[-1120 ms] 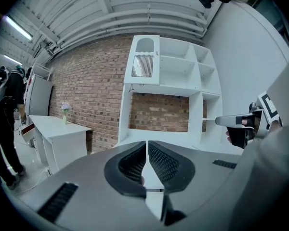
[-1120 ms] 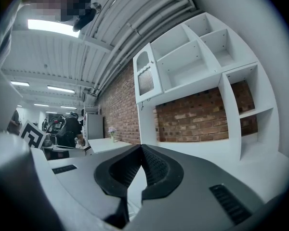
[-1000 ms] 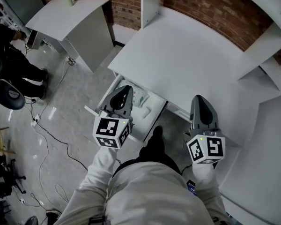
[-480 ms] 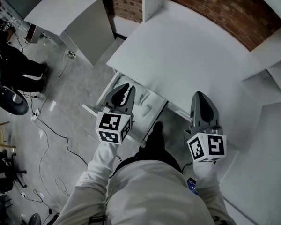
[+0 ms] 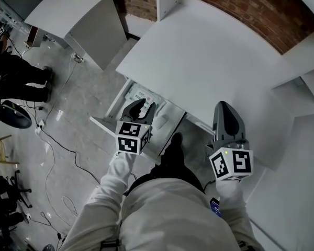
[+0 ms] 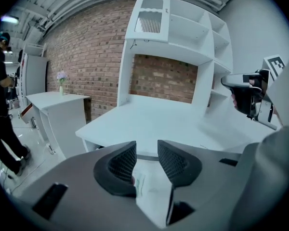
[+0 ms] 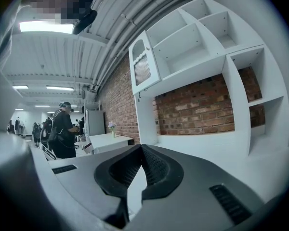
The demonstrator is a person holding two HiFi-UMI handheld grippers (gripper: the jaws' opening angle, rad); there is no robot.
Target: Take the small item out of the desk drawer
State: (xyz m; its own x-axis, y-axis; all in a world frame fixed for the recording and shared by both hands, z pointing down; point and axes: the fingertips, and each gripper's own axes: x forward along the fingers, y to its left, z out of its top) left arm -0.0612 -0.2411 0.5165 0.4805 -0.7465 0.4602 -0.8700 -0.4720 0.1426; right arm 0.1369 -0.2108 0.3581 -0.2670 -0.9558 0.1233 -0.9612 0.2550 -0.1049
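Our left gripper [image 5: 145,106] hangs over the open drawer [image 5: 104,123], jaws just opened to a middling gap and empty. The small item [image 6: 138,183] lies in the drawer at its twelve o'clock, just past the tips. We should sink lower, straddle it squarely, then close, while at three o'clock our right gripper [image 5: 224,107] waits, jaws together on nothing.

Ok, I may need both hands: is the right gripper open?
No, the right gripper has its jaws together at the tips, with nothing between them.
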